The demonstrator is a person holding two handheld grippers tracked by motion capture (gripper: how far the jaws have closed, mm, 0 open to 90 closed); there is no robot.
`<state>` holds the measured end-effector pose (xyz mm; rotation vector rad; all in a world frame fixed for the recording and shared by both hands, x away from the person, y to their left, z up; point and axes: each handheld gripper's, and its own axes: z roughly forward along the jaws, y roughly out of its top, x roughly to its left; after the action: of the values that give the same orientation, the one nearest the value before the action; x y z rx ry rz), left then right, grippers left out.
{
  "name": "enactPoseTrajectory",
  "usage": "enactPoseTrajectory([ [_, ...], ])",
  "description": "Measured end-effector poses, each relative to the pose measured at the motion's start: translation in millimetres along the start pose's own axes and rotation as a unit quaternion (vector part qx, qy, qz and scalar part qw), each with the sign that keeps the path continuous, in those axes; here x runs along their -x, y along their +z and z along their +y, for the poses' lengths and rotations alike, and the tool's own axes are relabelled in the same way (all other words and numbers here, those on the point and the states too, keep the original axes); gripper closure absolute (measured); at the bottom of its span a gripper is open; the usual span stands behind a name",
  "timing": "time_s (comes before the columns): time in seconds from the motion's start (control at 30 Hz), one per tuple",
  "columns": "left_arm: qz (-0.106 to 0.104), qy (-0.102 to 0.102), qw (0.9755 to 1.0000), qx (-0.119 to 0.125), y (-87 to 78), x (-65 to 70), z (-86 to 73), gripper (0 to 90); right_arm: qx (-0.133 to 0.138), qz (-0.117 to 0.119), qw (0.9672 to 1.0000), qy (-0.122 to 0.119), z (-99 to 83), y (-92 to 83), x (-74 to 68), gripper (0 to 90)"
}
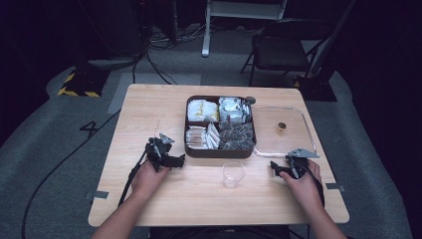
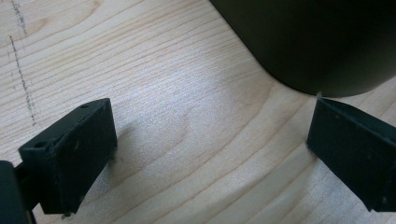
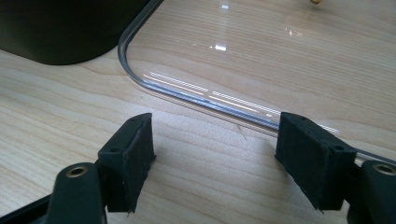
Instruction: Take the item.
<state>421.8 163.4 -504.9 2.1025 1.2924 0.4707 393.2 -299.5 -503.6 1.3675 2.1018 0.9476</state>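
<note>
The high view shows the clear tray (image 1: 304,123) right of the compartment box (image 1: 220,151), while the right gripper (image 3: 215,154), jaws wide and empty, faces the tray's near rim, and the left gripper (image 2: 210,149) gapes beside the box's corner.

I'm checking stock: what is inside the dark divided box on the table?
The dark box has four compartments holding wrapped packets: yellowish, silver-white, pale sticks and dark ones. Whatever lies beneath the top layer is covered.

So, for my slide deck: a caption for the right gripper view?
Open right gripper poised over the wooden table, facing the clear tray's rim.
</note>
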Motion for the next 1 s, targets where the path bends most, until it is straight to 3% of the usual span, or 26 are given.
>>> enactPoseTrajectory([
  [0.67, 0.001, 0.0, 1.0, 0.0, 0.2, -0.2, 0.3, 1.8, -0.001, 0.003, 1.0, -0.004, 0.8, 0.7, 0.7, 28.3],
  [0.8, 0.001, -0.001, 1.0, 0.001, 0.3, 0.0, 0.3, 1.8, 0.002, 0.005, 1.0, -0.005, 2.4, 1.9, 1.4, 34.2],
  [0.9, 0.001, 0.0, 1.0, 0.0, 0.2, -0.2, 0.3, 1.8, -0.014, 0.01, 0.9998, -0.013, 8.9, 0.8, 1.2, 41.3],
  [1.0, 0.001, 0.0, 1.0, 0.0, 0.2, -0.2, 0.3, 1.8, 0.001, 0.021, 0.9998, -0.005, 16.8, -2.4, -2.6, 43.1],
])
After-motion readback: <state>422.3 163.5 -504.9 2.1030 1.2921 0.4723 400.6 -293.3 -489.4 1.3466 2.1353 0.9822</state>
